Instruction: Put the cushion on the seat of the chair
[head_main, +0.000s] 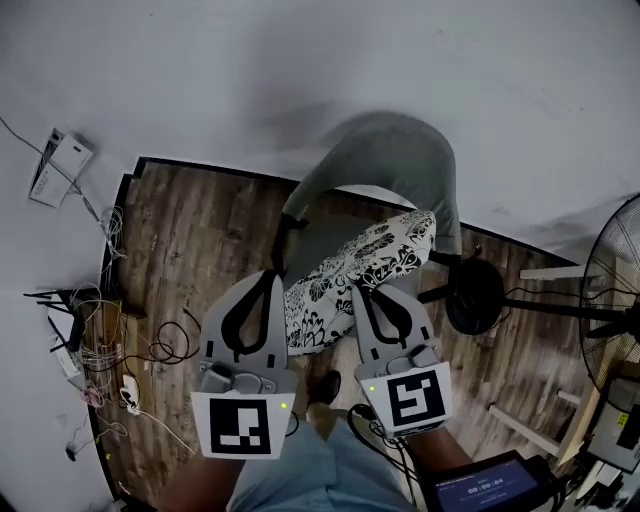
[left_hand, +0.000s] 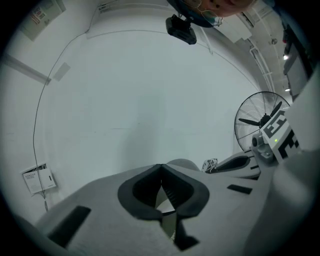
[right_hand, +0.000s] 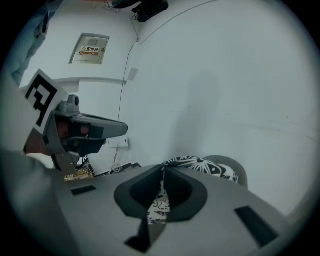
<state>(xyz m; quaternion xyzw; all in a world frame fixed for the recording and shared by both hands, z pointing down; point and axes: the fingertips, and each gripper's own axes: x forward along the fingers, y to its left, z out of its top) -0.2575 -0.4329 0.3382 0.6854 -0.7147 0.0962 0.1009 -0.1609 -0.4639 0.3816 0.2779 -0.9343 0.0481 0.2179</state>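
Note:
A black-and-white flowered cushion (head_main: 350, 270) hangs between my two grippers, over the seat of a grey chair (head_main: 400, 150) that stands against the white wall. My left gripper (head_main: 272, 275) is shut at the cushion's left edge, and my right gripper (head_main: 358, 292) is shut on its near right edge. In the right gripper view the jaw tips (right_hand: 162, 167) meet on patterned fabric, with the cushion (right_hand: 200, 165) and the chair back (right_hand: 235, 167) beyond. In the left gripper view the tips (left_hand: 160, 167) are together; light fabric shows under them. A corner of the cushion (left_hand: 210, 164) peeks out by the other gripper.
A standing fan (head_main: 610, 300) and a black round base (head_main: 475, 295) are at the right on the wooden floor (head_main: 190, 230). Cables and a power strip (head_main: 100, 350) lie at the left by the wall. My legs (head_main: 300, 470) are below the grippers.

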